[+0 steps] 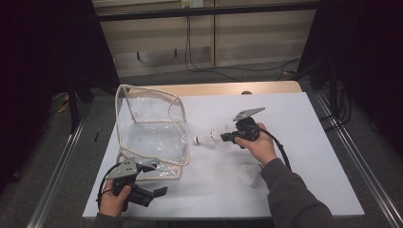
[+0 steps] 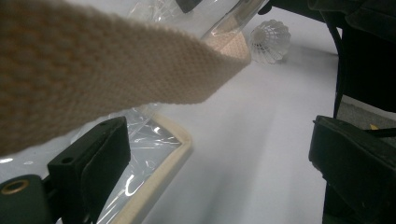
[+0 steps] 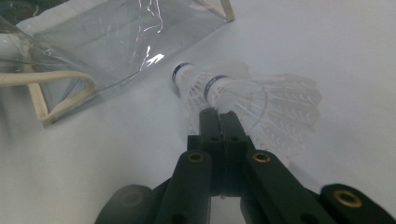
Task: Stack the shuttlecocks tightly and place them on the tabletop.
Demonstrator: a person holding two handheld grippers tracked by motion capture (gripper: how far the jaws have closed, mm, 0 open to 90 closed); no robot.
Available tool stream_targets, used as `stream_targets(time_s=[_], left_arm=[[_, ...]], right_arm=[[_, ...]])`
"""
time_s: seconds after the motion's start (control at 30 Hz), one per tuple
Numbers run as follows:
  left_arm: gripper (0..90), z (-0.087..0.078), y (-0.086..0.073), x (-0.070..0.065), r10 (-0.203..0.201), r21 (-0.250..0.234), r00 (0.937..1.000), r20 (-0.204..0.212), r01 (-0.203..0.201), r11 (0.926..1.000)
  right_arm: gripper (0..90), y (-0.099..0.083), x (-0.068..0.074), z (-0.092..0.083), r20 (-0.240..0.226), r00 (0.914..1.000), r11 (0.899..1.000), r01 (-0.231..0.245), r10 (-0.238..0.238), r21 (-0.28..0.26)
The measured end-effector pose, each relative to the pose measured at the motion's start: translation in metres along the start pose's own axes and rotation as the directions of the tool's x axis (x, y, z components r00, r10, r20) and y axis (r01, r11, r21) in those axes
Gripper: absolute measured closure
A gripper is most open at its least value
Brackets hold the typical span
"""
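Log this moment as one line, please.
right claw: shut on shuttlecocks | left claw: open beside clear bag | spare shuttlecock: on table

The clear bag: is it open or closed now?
Open: the clear bag stands on the table with its beige-trimmed mouth gaping, and nothing shows inside.

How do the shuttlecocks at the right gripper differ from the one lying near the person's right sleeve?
The nested shuttlecocks sit at the tips of the right gripper, whose jaws are closed; the lone shuttlecock lies free on the white table, ungripped. The nested ones are two stacked together, pointing cork-first toward the clear bag; the lone one is single and farther from the bag. All are white with feather-like skirts.
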State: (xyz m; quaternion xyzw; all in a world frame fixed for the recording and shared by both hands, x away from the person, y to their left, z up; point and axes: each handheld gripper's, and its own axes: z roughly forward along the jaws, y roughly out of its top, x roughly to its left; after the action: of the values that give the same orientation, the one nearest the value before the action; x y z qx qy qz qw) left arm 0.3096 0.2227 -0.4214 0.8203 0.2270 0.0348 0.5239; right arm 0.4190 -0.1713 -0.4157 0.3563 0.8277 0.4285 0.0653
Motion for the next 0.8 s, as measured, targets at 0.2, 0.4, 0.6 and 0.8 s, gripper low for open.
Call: stream_targets(time_s=[0.2,0.4,0.6,0.8], left_arm=[[5.5,-0.001,0.000,0.001,0.005,0.000,1.0000,0.003,-0.005,1.0000],[5.5,-0.001,0.000,0.001,0.005,0.000,1.0000,0.003,-0.005,1.0000],[5.5,0.000,0.000,0.001,0.004,-0.001,1.0000,0.003,-0.004,1.0000],[5.5,-0.001,0.000,0.001,0.002,0.001,1.0000,0.003,-0.002,1.0000]], right_arm=[[90.0,0.002,0.001,0.002,0.002,1.0000,1.000,0.004,-0.004,0.005],[90.0,0.002,0.002,0.004,-0.008,1.0000,1.000,0.001,-0.001,0.009],[90.0,0.002,0.003,0.007,-0.012,0.9999,1.000,0.002,-0.002,0.012],[90.0,0.004,0.005,0.011,-0.016,0.9998,1.000,0.014,-0.014,0.022]])
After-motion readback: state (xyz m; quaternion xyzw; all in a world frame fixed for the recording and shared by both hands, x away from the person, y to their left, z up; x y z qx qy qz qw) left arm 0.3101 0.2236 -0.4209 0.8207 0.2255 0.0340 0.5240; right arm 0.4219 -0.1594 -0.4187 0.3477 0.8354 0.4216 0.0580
